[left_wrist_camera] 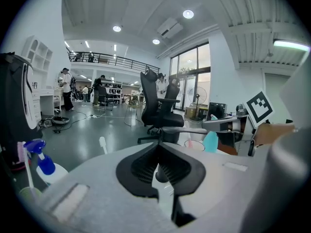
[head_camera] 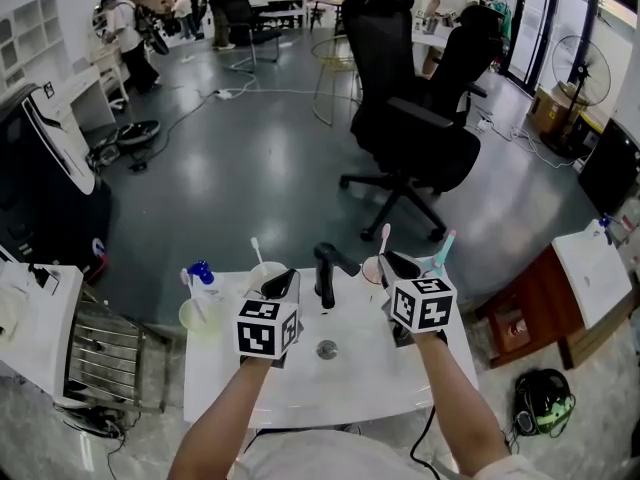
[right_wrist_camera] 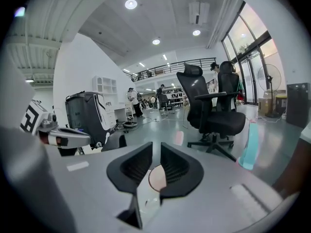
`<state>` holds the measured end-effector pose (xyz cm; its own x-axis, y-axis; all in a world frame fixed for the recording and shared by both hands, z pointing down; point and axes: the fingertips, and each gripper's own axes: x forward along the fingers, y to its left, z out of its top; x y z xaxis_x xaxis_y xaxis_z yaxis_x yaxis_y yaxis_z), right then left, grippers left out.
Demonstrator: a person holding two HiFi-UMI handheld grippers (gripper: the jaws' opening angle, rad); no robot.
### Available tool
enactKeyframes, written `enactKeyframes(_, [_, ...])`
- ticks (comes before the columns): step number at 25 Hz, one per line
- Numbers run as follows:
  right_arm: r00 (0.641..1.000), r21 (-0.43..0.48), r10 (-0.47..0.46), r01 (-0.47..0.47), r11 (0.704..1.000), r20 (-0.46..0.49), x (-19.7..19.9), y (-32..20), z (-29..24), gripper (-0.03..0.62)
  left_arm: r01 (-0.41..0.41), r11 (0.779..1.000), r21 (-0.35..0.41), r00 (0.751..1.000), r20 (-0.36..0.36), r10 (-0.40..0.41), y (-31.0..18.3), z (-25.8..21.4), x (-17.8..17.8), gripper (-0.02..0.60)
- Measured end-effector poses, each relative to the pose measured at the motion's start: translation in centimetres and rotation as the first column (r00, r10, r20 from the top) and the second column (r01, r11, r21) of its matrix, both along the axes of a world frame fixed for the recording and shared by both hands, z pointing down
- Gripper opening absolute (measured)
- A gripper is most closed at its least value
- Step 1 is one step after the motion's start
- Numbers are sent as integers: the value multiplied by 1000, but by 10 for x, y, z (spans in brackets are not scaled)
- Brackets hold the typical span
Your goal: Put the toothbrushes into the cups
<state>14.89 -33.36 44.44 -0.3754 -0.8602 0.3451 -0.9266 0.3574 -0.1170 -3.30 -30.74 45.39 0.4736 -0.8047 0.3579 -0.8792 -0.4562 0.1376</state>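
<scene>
While both hover over the white countertop point(head_camera: 370, 380) | left tool point(left_wrist_camera: 158, 145) closed, empty | right tool point(right_wrist_camera: 156, 149) slightly apart, empty

Pink cup point(head_camera: 371, 269): just right of the faucet point(head_camera: 325, 273); mostly hidden behind the right gripper point(head_camera: 393, 262). In the right gripper view only an arc of its rim shows between the jaws.
Teal toothbrush point(head_camera: 443, 251): further right of the faucet; its lower handle is hidden behind the right gripper, so what it stands in cannot be told. It is blurred in the right gripper view.
Cream cup point(head_camera: 262, 272): left of the faucet; its right side is covered by the left gripper point(head_camera: 284, 278).
Forearms point(head_camera: 225, 418): on the near side of the faucet; cut off by the bottom edge.
Distant people point(head_camera: 125, 33): far beyond the faucet; too small to make out.
</scene>
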Motion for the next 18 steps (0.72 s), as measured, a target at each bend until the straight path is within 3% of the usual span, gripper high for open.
enactKeyframes(18, [997, 87, -73, 70, 994, 29, -35, 26, -48, 26, 61, 997, 40, 998, 24, -62, 15, -26, -37, 3])
